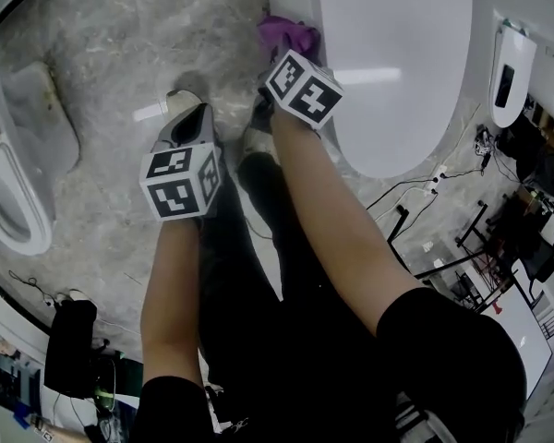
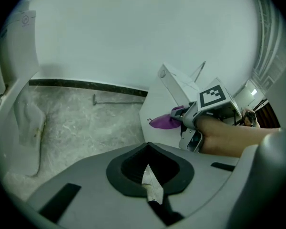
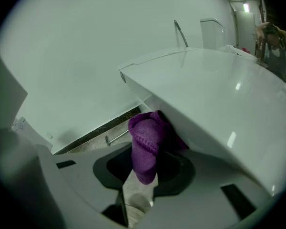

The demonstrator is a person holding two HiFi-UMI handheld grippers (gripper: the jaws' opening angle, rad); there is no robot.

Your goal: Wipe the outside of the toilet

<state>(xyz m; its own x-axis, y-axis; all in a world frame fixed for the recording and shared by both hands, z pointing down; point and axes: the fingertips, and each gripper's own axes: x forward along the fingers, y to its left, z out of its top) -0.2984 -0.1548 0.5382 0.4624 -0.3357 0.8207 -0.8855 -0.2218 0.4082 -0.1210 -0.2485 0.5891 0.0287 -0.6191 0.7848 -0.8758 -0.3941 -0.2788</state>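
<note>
Right gripper view: purple cloth [image 3: 145, 149] was pinched in right gripper [image 3: 142, 185] and held against toilet [image 3: 214, 99] outer side at 2 o'clock, judged for wiping. Left gripper [image 2: 150, 178] jaws were pressed together, empty, held clear over floor [image 2: 86, 123].

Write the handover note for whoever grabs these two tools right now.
Left tool: shut, empty, held apart from the toilet.
Right tool: shut on the purple cloth, which sits against the toilet's outer side, under the overhanging top.
Done: the cloth is gripped and at the toilet. How much has been wiped can't be told.
Left: wipe around the outside, probably including the front and far side.
</note>
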